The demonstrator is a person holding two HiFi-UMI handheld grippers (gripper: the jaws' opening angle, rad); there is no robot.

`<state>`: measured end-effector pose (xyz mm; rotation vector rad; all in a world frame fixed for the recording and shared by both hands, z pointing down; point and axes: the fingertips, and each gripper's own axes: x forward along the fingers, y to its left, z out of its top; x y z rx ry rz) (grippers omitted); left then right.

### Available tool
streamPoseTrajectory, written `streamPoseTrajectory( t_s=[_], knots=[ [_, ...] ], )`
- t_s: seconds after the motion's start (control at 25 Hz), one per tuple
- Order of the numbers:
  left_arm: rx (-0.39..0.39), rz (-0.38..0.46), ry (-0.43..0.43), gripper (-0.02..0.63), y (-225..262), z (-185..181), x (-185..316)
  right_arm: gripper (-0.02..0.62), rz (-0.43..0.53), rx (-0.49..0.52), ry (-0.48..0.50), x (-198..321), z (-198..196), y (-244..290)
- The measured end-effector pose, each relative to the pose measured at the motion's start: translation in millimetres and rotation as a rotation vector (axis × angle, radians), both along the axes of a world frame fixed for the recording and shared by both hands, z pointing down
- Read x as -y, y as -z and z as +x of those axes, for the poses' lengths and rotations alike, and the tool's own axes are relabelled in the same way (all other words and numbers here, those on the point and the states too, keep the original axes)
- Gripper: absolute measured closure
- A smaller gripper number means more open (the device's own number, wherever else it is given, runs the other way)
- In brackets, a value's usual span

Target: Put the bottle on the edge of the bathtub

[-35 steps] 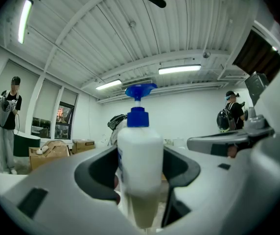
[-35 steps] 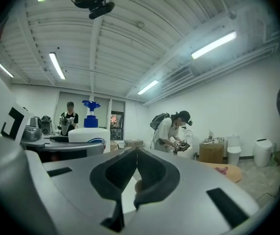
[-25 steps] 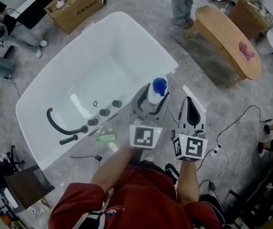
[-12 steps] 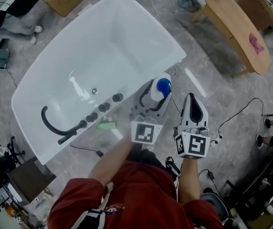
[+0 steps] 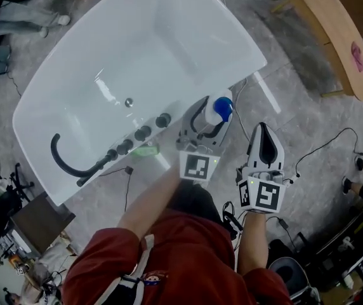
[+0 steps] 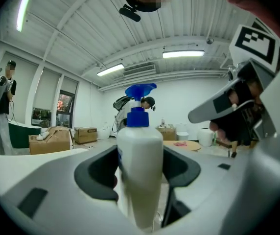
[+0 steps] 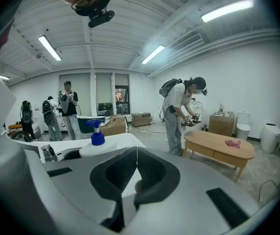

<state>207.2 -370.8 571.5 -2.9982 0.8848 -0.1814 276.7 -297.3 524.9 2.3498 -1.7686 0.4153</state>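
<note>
Lab or workshop hall: bathtub [image 5: 137,37] sitting loose on grey floor [image 5: 296,116], cardboard boxes [image 6: 85,134] lying around, person [image 7: 181,112] wearing backpack rig, strip lights [image 7: 227,10] glowing overhead.

A grey marbled floor [image 5: 308,132] lies under everything, with black cables [image 5: 321,148] trailing across it. An oval wooden table [image 5: 330,24] stands at the upper right of the head view, and a pink cloth [image 5: 359,48] lies near its end. White walls [image 7: 257,82] meet a ribbed white ceiling [image 7: 130,28] lit by tube lights [image 7: 152,54]. A tall window [image 7: 121,99] is set in the far wall, with cardboard boxes [image 7: 141,119] just beside it.
</note>
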Motion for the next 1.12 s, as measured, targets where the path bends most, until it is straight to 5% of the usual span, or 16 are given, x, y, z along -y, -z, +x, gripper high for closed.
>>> streamPoseTrajectory(
  t_s=[1.12],
  knots=[
    [0.053, -0.060, 0.101, 0.337, -137.7, -6.6, 60.1, 0.583, -0.169, 0.032, 0.084, 17.7, -26.5, -87.9]
  ],
)
